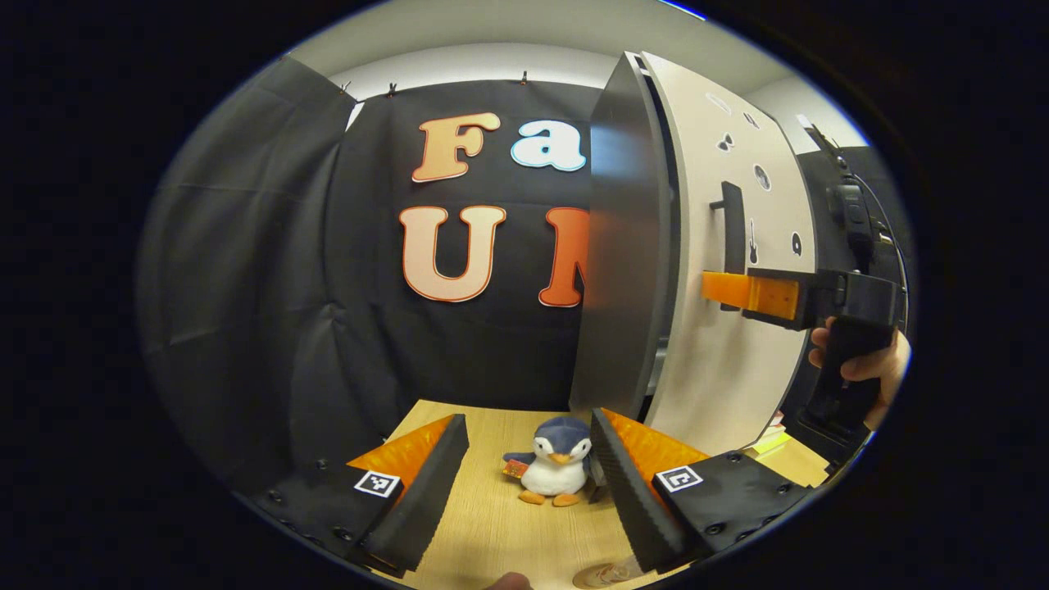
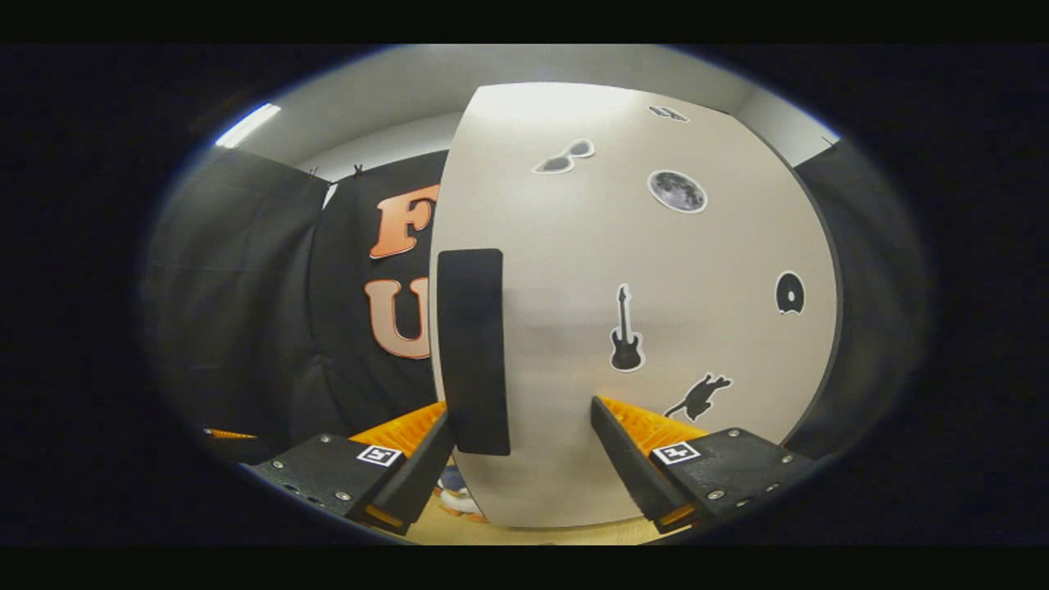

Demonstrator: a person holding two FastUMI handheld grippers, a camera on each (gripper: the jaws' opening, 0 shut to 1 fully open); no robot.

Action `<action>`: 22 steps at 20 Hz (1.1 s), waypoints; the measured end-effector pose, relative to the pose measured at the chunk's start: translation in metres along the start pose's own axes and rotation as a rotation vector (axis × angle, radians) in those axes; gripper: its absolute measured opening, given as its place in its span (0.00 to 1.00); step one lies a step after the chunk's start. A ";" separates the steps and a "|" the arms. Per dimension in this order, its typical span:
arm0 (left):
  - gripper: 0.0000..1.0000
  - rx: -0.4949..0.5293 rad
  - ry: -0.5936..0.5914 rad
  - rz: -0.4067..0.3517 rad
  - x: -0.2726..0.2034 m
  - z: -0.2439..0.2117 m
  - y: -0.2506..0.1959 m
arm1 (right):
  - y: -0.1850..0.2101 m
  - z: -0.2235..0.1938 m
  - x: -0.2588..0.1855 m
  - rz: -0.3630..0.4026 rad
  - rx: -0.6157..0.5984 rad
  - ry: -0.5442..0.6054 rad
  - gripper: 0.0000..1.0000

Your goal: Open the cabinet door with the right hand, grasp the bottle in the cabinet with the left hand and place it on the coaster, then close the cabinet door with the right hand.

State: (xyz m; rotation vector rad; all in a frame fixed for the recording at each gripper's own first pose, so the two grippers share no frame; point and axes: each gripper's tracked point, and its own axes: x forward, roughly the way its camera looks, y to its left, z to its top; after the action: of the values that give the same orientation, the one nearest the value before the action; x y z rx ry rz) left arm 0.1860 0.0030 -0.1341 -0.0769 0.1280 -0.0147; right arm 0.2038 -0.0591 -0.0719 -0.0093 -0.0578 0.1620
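Right claw (image 2: 520, 467) stood wide before the door (image 2: 647, 328), its handle (image 2: 474, 352) between the fingers, and I judged it should centre there before closing and pulling; bottle unseen.

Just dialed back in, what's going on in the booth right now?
A person's hand holds the right gripper up to the black vertical handle on the pale, sticker-dotted cabinet door; its fingers are open, with the handle between them, unclamped. The door looks shut or nearly so. The left gripper waits open over the light wooden table, facing a small plush penguin.
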 end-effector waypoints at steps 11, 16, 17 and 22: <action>0.98 0.019 -0.027 -0.060 0.006 0.014 -0.021 | 0.003 -0.004 -0.001 0.011 0.042 0.027 0.96; 0.98 0.044 -0.061 -0.042 -0.035 0.031 -0.048 | -0.020 0.010 -0.078 0.006 0.180 -0.020 0.96; 0.98 0.046 -0.065 -0.034 -0.046 0.032 -0.054 | -0.030 0.011 -0.099 -0.007 0.196 -0.029 0.96; 0.95 0.066 -0.093 -0.003 -0.105 0.046 -0.089 | -0.085 -0.009 -0.204 -0.081 0.123 0.018 0.96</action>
State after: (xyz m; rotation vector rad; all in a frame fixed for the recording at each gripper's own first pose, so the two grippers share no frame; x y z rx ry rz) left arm 0.0870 -0.0803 -0.0683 -0.0115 0.0341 -0.0178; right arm 0.0168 -0.1764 -0.0918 0.1144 -0.0302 0.0844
